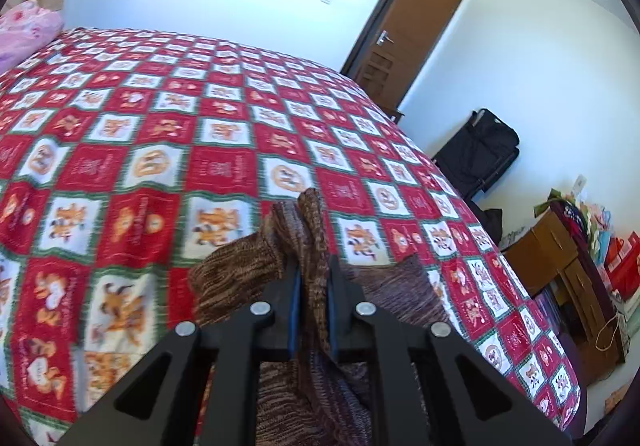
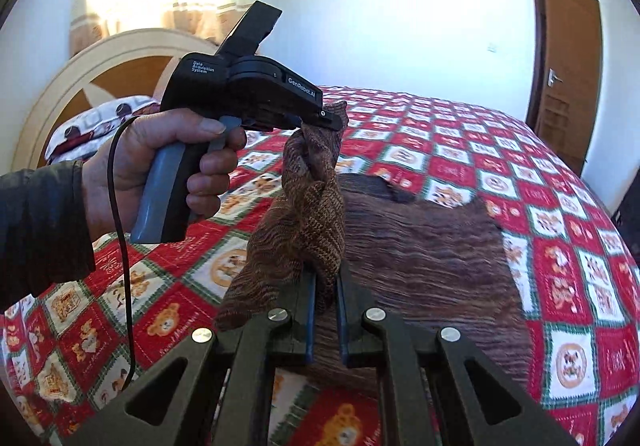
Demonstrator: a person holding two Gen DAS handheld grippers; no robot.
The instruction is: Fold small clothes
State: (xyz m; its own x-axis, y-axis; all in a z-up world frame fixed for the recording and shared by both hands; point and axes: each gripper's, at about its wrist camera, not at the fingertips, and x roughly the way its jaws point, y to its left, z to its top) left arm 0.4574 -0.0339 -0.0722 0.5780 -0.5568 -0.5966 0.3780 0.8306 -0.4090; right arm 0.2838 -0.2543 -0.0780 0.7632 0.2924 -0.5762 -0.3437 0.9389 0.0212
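- Left claw (image 1: 313, 278): clenched on a bunched edge of the brown knit garment (image 2: 420, 246), cloth wedged between its blue pads. In the right-wrist view it sits up above the bed, gripped by a hand (image 2: 160, 169).
- Right claw (image 2: 324, 286): also clenched on a bunch of the same knit, just below the left one.
- Garment: one corner lifted and twisted into a rope between the two claws; the rest lies spread on the red checked bedspread (image 1: 160, 125), approx mid-bed.
- Risk 1: both grips hold thick wads, not a clean edge, so the fold could come out crooked or lumpy.
- Risk 2: twisted section btwn claws; if laid down w/o untwisting, the crease gets trapped.
- Risk 3: loose knit may slip out of a pad if pulled hard, or stretch.
- Risk 4: the black cable (image 2: 124, 246) hanging from the left handle could snag the cloth.
- Containers: black suitcase (image 1: 480, 149) by the wall, looks shut, contents hidden. Brown cardboard box (image 1: 536, 250) on the floor amid clutter; can't tell what's in it.
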